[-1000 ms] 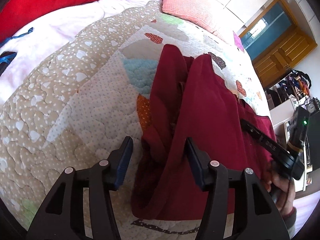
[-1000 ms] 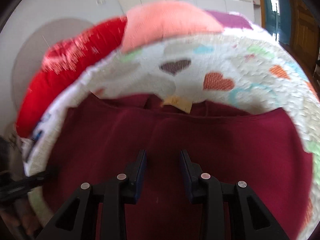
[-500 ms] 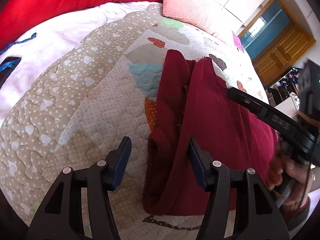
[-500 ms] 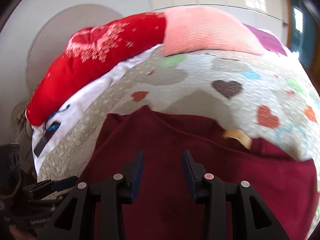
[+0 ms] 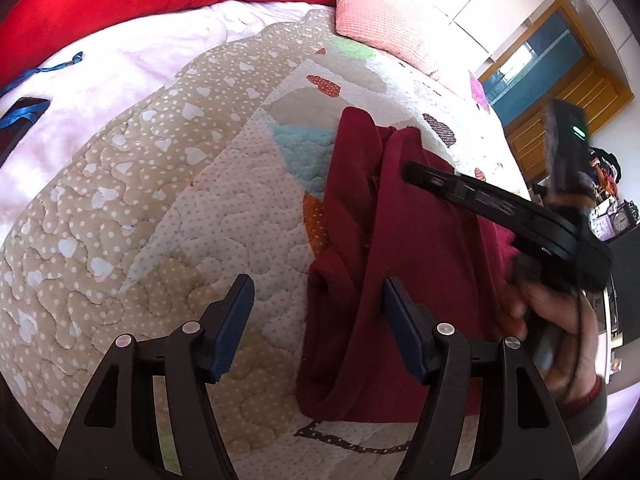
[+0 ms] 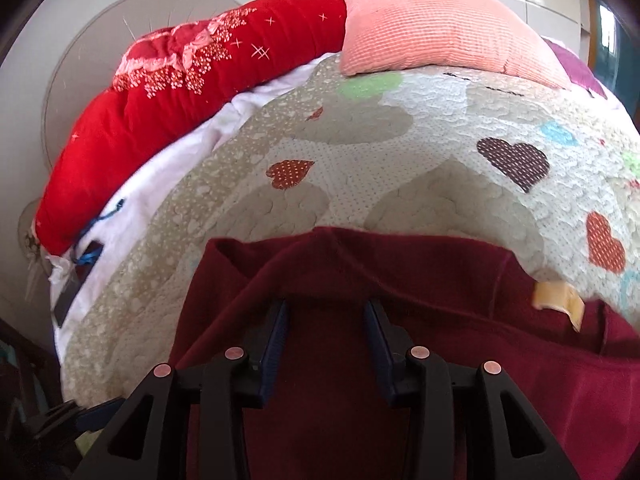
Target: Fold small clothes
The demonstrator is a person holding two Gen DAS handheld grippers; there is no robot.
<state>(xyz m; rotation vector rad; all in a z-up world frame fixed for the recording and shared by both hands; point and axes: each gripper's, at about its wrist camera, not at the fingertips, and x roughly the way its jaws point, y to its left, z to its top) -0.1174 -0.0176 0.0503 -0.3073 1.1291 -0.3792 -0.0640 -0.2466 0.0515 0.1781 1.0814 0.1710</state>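
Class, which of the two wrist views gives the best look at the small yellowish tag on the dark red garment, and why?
The right wrist view. There the tag lies in plain sight at the garment's upper edge, against the quilt. The left wrist view shows the garment bunched lengthwise, but no tag can be made out there.

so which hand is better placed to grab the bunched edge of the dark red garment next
Left: the left tool is opening right at the dark red knit garment's bunched edge. The right tool hovers over its flat middle.
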